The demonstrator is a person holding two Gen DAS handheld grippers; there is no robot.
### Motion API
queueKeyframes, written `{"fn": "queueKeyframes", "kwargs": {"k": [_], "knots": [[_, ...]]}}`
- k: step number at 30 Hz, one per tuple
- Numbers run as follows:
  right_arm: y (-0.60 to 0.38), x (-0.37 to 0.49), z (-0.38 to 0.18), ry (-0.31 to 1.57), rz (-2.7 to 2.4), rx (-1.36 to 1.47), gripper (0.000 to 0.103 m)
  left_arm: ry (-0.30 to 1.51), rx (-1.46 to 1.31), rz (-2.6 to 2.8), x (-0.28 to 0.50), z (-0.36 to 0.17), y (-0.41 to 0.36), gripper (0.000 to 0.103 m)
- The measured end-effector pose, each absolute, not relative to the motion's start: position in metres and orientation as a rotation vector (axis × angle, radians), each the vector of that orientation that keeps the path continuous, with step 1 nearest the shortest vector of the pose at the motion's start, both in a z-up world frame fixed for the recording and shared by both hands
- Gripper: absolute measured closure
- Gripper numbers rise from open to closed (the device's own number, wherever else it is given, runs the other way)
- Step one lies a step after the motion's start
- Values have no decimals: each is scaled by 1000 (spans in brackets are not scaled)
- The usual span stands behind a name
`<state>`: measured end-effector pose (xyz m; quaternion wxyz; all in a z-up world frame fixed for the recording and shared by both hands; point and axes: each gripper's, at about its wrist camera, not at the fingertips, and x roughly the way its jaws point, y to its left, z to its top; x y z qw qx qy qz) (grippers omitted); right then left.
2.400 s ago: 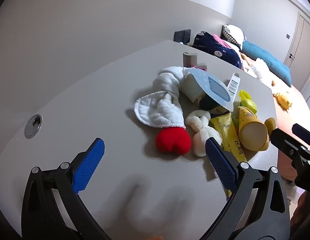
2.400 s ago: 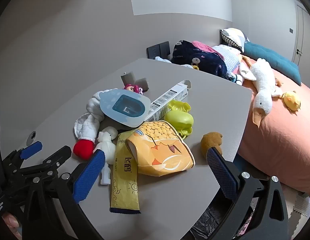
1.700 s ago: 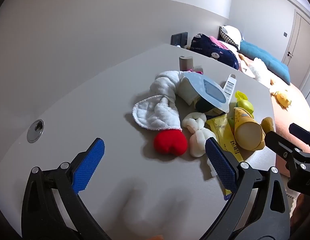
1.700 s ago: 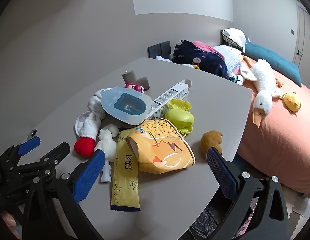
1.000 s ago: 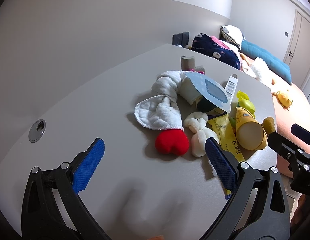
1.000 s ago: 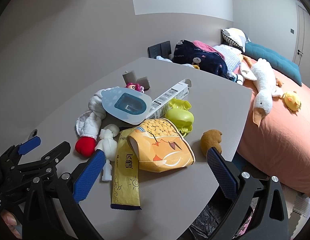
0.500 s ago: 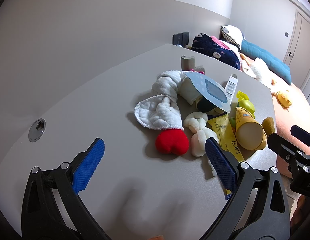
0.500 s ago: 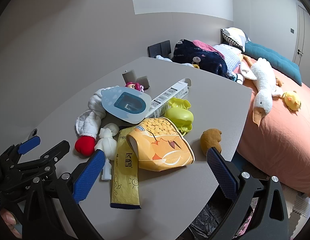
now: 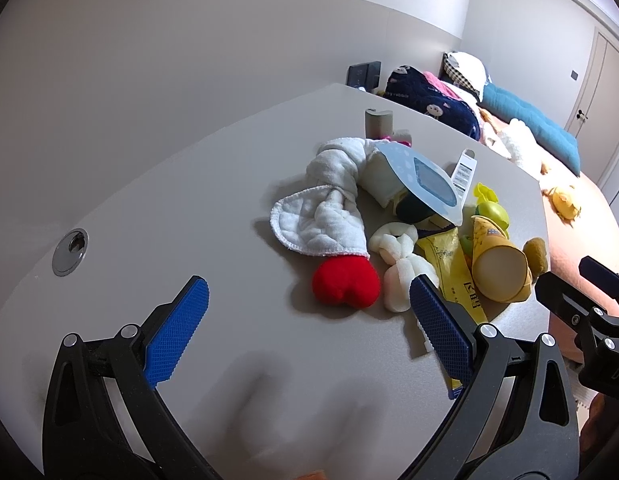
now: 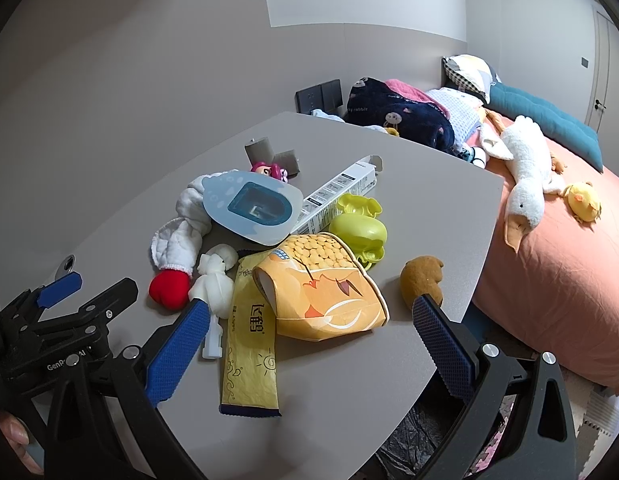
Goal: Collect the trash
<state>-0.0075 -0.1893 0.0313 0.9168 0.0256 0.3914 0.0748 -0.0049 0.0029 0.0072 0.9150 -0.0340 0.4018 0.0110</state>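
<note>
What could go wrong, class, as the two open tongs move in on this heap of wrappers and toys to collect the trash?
1. The yellow snack bag overlaps the flat yellow sachet; lifting one may drag the other off the table edge.
2. The right tongs could catch the brown plush, which looks like a toy rather than trash.
3. The left tongs point at the red plush, likewise probably not trash.

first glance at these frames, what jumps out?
A heap of clutter in the middle of the grey table: a yellow snack bag at the front edge, a red plush ball beside a white cloth, and a pale blue packet on top. Both grippers, left and right, hang open and empty. A white toy goose lies on the pink bed.
</note>
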Motion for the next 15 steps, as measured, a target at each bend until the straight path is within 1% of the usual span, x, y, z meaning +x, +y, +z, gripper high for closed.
{"fn": "queueKeyframes", "kwargs": {"k": [15], "knots": [[-195, -8, 18, 818, 162, 86, 2, 857, -45, 9, 2, -4, -1, 6]]}}
